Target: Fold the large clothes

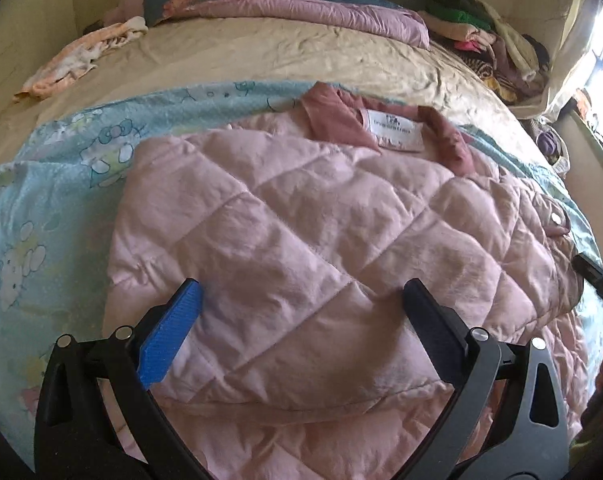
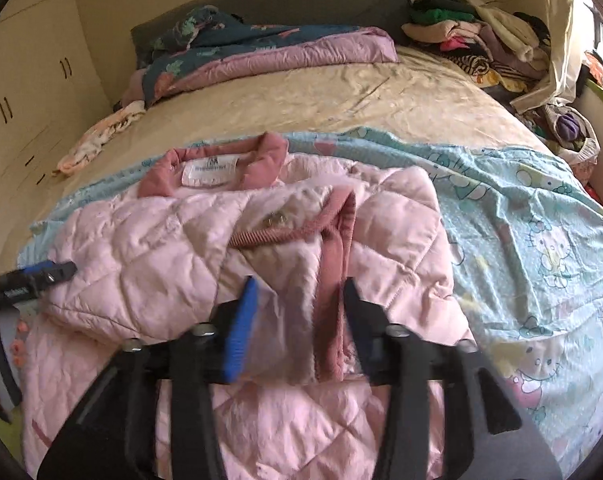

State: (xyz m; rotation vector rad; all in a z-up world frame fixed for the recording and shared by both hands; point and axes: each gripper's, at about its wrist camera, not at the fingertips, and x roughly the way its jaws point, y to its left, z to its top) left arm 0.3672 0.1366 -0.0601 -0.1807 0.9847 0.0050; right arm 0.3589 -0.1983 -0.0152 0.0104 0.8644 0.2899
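A pink quilted jacket [image 1: 301, 216] lies on the bed with its dark pink collar [image 1: 445, 136] and white label away from me. In the right wrist view one sleeve is folded across the jacket [image 2: 149, 248], and its ribbed dark pink cuff [image 2: 301, 228] lies on top. My left gripper [image 1: 301, 304] hangs wide open over the folded left part, touching nothing that I can see. My right gripper [image 2: 299, 304] is partly open, with the dark pink sleeve strip [image 2: 333, 320] lying loose between its fingers. The left gripper [image 2: 41, 274] also shows at the jacket's left edge.
Under the jacket lies a light blue cartoon-print sheet [image 2: 521, 208] over a beige bedsheet [image 2: 301, 100]. A folded quilt [image 2: 261, 56] sits by the headboard and a pile of clothes [image 2: 481, 36] at the far right. A peach cloth [image 2: 97, 140] lies left, near the wardrobe.
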